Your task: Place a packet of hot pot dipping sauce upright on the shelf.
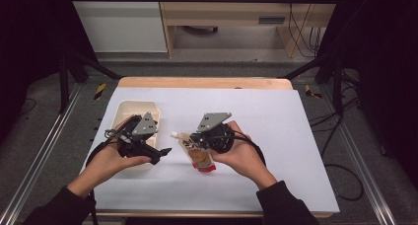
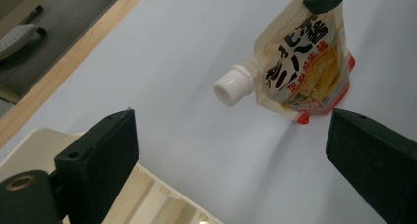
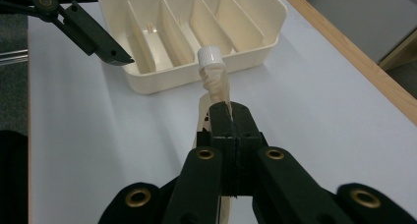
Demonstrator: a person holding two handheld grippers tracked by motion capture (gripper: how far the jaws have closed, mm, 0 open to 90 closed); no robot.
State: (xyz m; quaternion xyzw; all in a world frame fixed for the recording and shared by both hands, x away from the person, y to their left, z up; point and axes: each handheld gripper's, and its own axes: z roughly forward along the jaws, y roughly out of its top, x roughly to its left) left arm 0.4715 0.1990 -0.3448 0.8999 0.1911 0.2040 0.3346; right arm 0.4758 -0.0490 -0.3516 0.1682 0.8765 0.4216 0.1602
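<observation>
A spouted pouch (image 1: 200, 156) with a white screw cap (image 1: 174, 134), dark lettering and a red bottom edge is at the middle of the table. My right gripper (image 1: 192, 142) is shut on its upper edge behind the spout. In the right gripper view the jaws (image 3: 230, 111) clamp the thin pouch (image 3: 217, 89) edge-on, and the cap (image 3: 210, 54) points toward the tray. My left gripper (image 1: 158, 147) stands open over the tray's right side. In the left gripper view its wide-apart jaws (image 2: 228, 130) frame the pouch (image 2: 305, 69) and cap (image 2: 233, 85), with nothing between them.
A cream tray (image 1: 123, 111) with several upright dividers (image 3: 167, 22) sits at the left of the white sheet (image 1: 276, 136). The sheet covers a wooden table whose far edge (image 1: 204, 82) shows. Black frame rails and cables lie on the floor around the table.
</observation>
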